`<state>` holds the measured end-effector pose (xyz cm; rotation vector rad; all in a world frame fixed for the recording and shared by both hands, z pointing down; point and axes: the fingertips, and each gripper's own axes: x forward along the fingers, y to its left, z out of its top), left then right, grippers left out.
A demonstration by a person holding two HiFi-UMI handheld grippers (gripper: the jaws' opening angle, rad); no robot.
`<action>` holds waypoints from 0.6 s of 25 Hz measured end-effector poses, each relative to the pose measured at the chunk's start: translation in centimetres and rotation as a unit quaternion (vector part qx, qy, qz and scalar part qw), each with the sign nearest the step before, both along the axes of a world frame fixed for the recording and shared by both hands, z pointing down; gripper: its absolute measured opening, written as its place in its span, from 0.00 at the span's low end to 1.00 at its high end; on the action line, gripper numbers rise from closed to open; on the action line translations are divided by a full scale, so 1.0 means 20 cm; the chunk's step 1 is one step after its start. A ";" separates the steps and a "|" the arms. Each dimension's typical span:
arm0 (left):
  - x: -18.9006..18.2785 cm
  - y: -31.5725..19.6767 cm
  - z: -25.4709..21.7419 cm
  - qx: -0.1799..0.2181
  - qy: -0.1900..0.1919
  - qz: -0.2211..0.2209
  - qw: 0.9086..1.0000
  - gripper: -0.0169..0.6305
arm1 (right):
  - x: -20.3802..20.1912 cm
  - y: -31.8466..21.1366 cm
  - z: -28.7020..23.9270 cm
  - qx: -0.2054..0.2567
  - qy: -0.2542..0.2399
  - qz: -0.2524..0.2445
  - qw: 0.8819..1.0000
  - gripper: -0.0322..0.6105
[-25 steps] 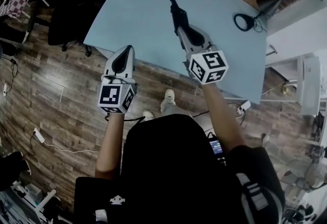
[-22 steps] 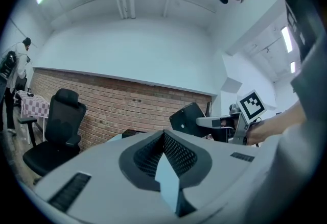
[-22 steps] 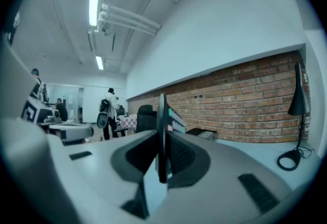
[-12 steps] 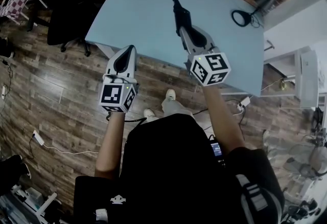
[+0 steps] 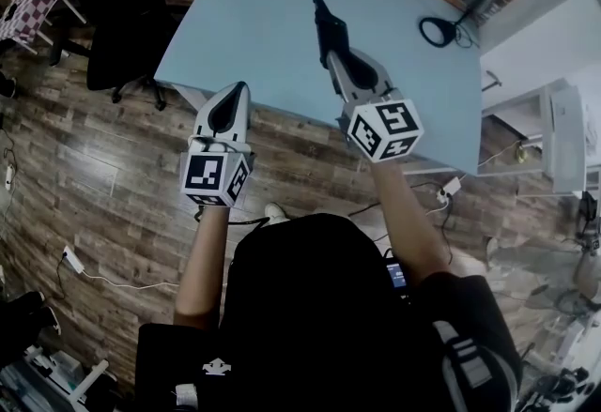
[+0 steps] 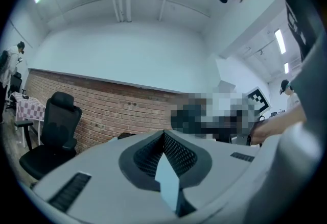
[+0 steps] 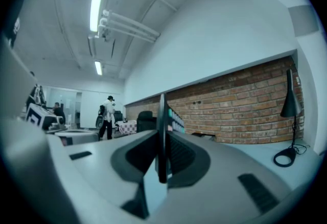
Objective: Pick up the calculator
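Black calculator (image 5: pixel 324 21) pinched edge-on in right gripper (image 5: pixel 334 52) above the blue table (image 5: pixel 254 25); left gripper (image 5: pixel 239 91) pressed together, empty. Pick-up looks done; next, hold steady.

Left claw (image 5: pixel 241 87): jaws pressed together, nothing between, held level, tip at near edge of table (image 5: pixel 254 25) by its left corner. Right claw (image 5: pixel 331 50): clamped on calculator (image 5: pixel 323 18), gripped edge-on between jaws, held level, reaching farther in over table. Left forearm (image 5: pixel 202 260) and right forearm (image 5: pixel 406 208): bare, stretched forward.
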<state>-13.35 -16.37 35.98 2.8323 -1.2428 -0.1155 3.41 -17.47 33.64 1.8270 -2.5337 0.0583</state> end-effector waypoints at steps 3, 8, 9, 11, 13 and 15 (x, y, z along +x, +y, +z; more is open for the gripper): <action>0.05 0.01 -0.02 0.003 -0.002 0.001 1.000 0.04 | 0.04 0.03 -0.01 0.000 -0.004 -0.001 1.000 0.14; 0.12 0.08 -0.05 0.002 0.001 0.000 1.000 0.04 | 0.10 0.13 -0.03 0.003 -0.009 -0.006 1.000 0.14; 0.14 0.10 -0.05 0.002 0.000 0.000 1.000 0.04 | 0.11 0.15 -0.03 0.005 -0.010 -0.008 1.000 0.14; 0.18 0.13 -0.05 0.003 -0.002 -0.001 1.000 0.04 | 0.13 0.18 -0.05 0.008 -0.011 -0.012 1.000 0.14; 0.21 0.17 -0.05 0.004 -0.006 -0.001 1.000 0.04 | 0.15 0.22 -0.06 0.011 -0.013 -0.016 1.000 0.14; 0.24 0.21 -0.05 0.006 -0.009 -0.001 1.000 0.04 | 0.18 0.25 -0.08 0.015 -0.016 -0.019 1.000 0.14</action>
